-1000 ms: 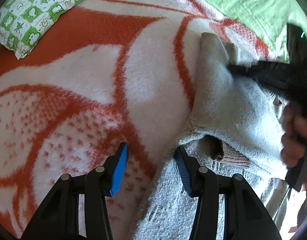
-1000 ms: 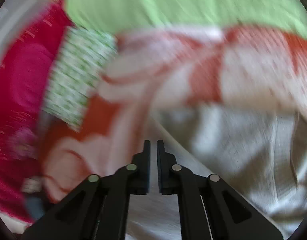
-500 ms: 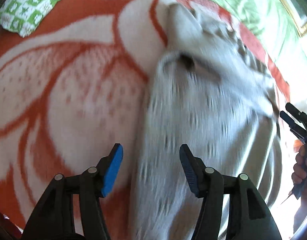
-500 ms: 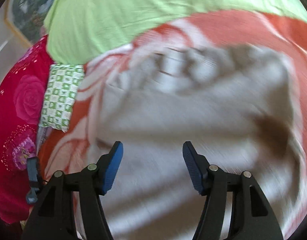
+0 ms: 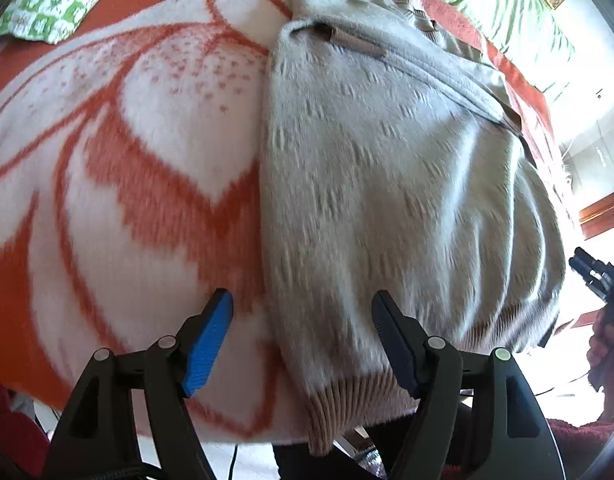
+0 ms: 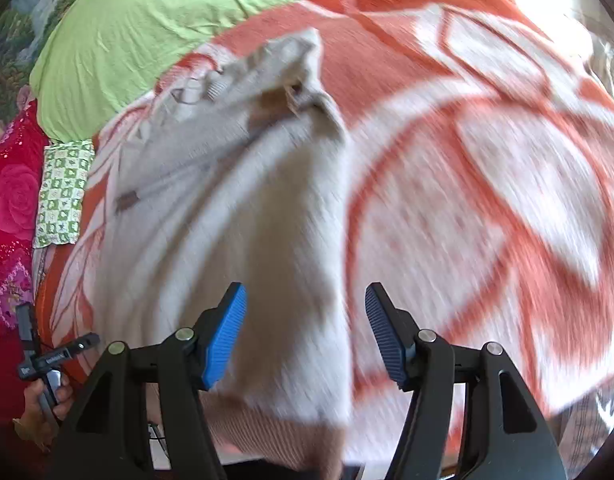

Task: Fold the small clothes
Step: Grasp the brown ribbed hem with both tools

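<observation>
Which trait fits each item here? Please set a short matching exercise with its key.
Things:
1. sweater
2. blanket
3. small pillow
4. left gripper

Traits:
A. green-and-white check
B. open, nothing between the pads
C. beige, ribbed hem at the bed's edge
D. orange and white, under the sweater

Pairs: 1-C, 2-D, 3-A, 4-B

left tongs [image 5: 301, 326] fill the lower middle of the left wrist view, angled steeply down, jaws apart and just widening, gripping nothing. right tongs [image 6: 305, 326], lower middle of the right wrist view, likewise parted, empty.
</observation>
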Action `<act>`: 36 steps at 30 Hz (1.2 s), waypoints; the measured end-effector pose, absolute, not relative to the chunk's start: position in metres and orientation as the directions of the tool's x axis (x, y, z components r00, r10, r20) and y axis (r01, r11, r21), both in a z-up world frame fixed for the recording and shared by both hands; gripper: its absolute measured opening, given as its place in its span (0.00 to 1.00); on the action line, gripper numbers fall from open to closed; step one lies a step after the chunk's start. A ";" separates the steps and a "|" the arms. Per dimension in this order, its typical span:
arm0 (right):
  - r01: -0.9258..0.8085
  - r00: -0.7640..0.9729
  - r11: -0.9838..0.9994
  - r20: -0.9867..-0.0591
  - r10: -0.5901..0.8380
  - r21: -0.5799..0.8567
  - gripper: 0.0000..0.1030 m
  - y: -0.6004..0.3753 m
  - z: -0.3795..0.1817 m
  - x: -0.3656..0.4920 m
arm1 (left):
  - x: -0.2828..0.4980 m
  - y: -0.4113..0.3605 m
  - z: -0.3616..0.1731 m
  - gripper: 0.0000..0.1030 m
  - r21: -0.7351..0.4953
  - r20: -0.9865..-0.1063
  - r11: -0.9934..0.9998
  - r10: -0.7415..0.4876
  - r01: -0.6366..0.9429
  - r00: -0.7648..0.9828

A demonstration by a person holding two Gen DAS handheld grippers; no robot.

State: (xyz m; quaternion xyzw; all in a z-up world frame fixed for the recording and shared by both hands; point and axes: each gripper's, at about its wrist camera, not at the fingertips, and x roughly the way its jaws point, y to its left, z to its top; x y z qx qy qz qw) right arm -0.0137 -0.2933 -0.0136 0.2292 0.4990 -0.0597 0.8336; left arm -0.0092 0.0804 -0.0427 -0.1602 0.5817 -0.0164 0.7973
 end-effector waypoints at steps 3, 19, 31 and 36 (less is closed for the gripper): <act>0.325 0.483 0.879 -0.860 0.163 0.349 0.61 -0.288 -0.024 -0.028 | -0.027 0.080 -0.045 0.70 -0.284 -0.924 0.945 -0.224 -0.164 0.311; 0.216 0.481 0.861 -0.817 0.317 0.461 0.59 -0.262 -0.053 -0.048 | -0.039 0.057 -0.059 0.76 -0.390 -0.893 0.909 -0.336 -0.145 0.298; 0.256 0.527 0.767 -0.750 0.400 0.589 0.12 -0.283 -0.065 -0.060 | -0.039 0.056 -0.066 0.57 -0.457 -0.855 0.884 -0.406 -0.098 0.323; 0.252 0.537 0.764 -0.742 0.401 0.595 0.11 -0.300 -0.061 -0.072 | -0.041 0.068 -0.067 0.09 -0.493 -0.830 0.865 -0.438 -0.089 0.344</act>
